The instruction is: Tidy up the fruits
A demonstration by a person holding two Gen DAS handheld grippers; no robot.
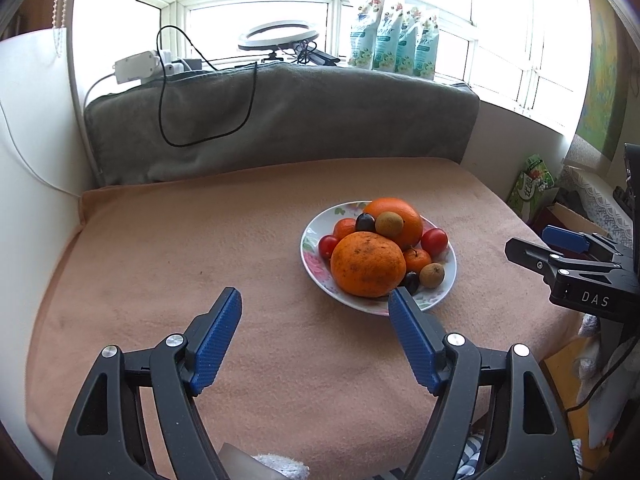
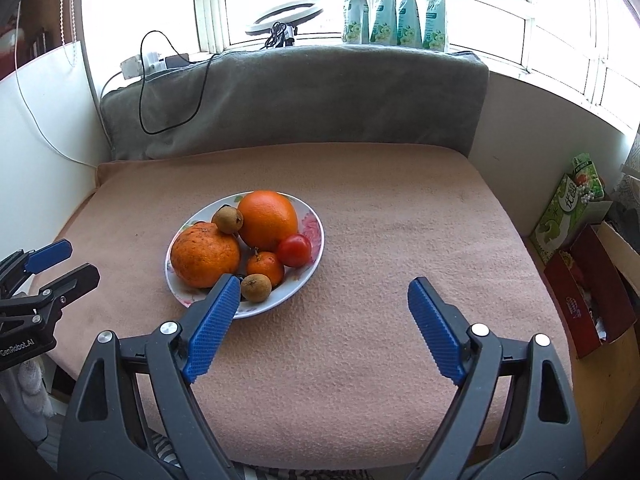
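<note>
A floral plate [image 1: 316,220] [image 2: 188,220] sits on the peach blanket and holds a pile of fruit. On it are a large mottled orange [image 1: 366,264] [image 2: 204,258], a smooth orange [image 1: 400,212] [image 2: 268,220], small mandarins [image 1: 416,259], cherry tomatoes [image 1: 434,240] [image 2: 295,250], brown longans [image 1: 390,224] [image 2: 256,287] and dark grapes [image 1: 365,222]. My left gripper [image 1: 315,294] [image 2: 78,259] hovers open just before the plate's near-left rim, with nothing between its pads. My right gripper [image 2: 324,281] [image 1: 536,242] hangs open to the plate's near right, also holding nothing.
A grey cushion [image 1: 280,120] with a black cable [image 1: 208,136] backs the blanket [image 2: 380,220]. Pouches [image 1: 396,36] and a ring light [image 1: 280,34] stand on the windowsill. A green carton [image 2: 568,208] and a red box [image 2: 588,292] sit off the right edge.
</note>
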